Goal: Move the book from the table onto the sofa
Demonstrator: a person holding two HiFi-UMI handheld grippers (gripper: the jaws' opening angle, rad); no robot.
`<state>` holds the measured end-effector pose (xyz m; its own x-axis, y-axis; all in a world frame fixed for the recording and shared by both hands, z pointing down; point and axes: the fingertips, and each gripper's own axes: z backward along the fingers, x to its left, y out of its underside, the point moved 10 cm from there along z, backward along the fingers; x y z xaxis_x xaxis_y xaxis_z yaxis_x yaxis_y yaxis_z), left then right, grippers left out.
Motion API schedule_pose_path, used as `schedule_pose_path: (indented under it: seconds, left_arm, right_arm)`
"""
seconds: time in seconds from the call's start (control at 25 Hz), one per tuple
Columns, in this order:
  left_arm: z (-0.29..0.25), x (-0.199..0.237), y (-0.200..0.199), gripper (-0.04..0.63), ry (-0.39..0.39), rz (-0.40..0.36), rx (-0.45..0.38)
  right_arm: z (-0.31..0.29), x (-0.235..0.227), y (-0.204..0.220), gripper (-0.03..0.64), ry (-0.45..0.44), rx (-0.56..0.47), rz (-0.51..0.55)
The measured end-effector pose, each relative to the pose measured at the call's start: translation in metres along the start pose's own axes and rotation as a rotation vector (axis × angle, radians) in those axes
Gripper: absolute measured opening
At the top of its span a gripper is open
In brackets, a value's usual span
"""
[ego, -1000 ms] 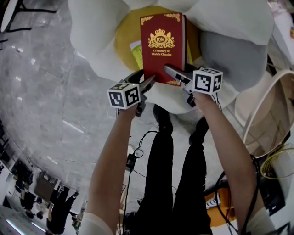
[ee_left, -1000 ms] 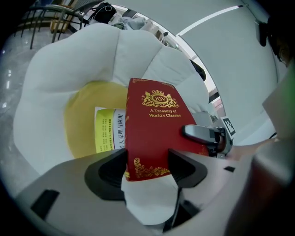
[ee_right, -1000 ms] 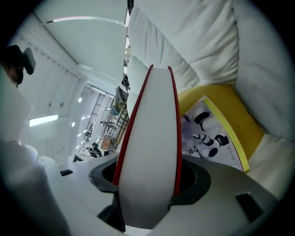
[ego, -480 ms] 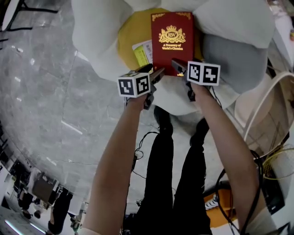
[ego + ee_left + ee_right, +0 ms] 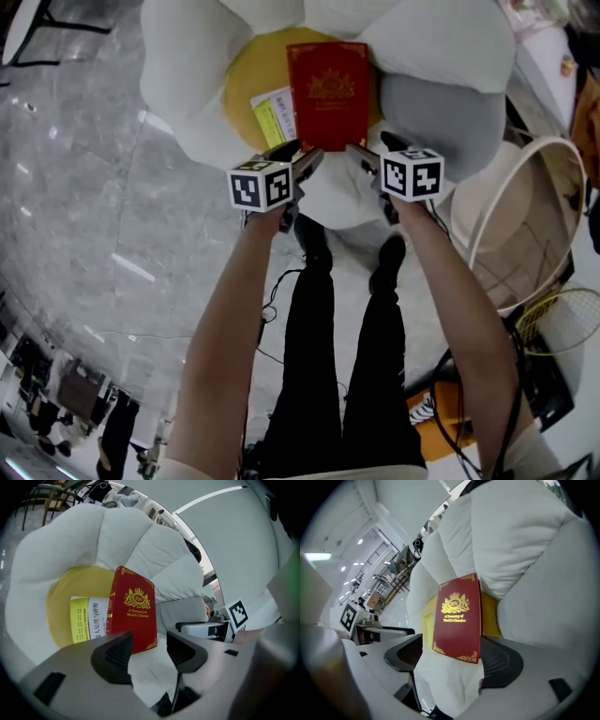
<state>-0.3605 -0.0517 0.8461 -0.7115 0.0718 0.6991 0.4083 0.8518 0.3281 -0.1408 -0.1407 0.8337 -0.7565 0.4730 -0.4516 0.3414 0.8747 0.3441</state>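
The red book (image 5: 328, 92) lies cover up on the sofa (image 5: 187, 56), over its yellow centre cushion (image 5: 246, 80) and partly over a yellow-and-white booklet (image 5: 272, 117). The left tongs (image 5: 149, 649) stand apart, having just been closing a little. The right tongs (image 5: 450, 660) gape wide, having just been opening. Neither has anything between its pads, and the book's near edge sits just beyond both. The placing looks done. The book looks like a stiff hardback of moderate weight, with a glossy cover that is likely slick. It is best pinched at the near edge or corners with both tongs, since the soft cushion will yield under it.
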Motion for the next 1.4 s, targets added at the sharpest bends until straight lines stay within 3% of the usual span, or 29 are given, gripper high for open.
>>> schedule_pose_path:
  seconds: [0.08,0.16,0.2,0.52,0.76,0.96,1.16,1.4]
  left_arm:
    - [0.023,-0.025,-0.007,0.128,0.006,-0.022,-0.053]
    - [0.050,-0.056,-0.016,0.049,0.027,-0.043,-0.115]
    - [0.064,-0.071,-0.021,0.035,0.036,-0.059,-0.140]
    - [0.171,-0.188,-0.056,0.017,0.062,-0.190,-0.223]
    - [0.252,-0.266,-0.068,0.002,0.067,-0.258,-0.256]
    - [0.313,-0.309,-0.052,0.000,0.076,-0.284,-0.248]
    - [0.365,-0.344,-0.017,0.000,0.024,-0.336,-0.205]
    - [0.398,-0.404,0.011,0.000,-0.019,-0.330,-0.305]
  right_arm:
    - [0.032,0.014,-0.002,0.381,-0.074,-0.042,0.034]
    - [0.070,0.033,-0.006,0.263,-0.128,-0.095,0.074]
    - [0.091,0.042,-0.010,0.211,-0.144,-0.124,0.093]
    - [0.243,0.114,-0.048,0.064,-0.220,-0.313,0.152]
    - [0.346,0.161,-0.065,0.041,-0.210,-0.403,0.169]
    - [0.415,0.187,-0.050,0.041,-0.180,-0.411,0.177]
    - [0.465,0.216,-0.019,0.041,-0.161,-0.395,0.210]
    - [0.516,0.219,0.004,0.041,-0.199,-0.416,0.243]
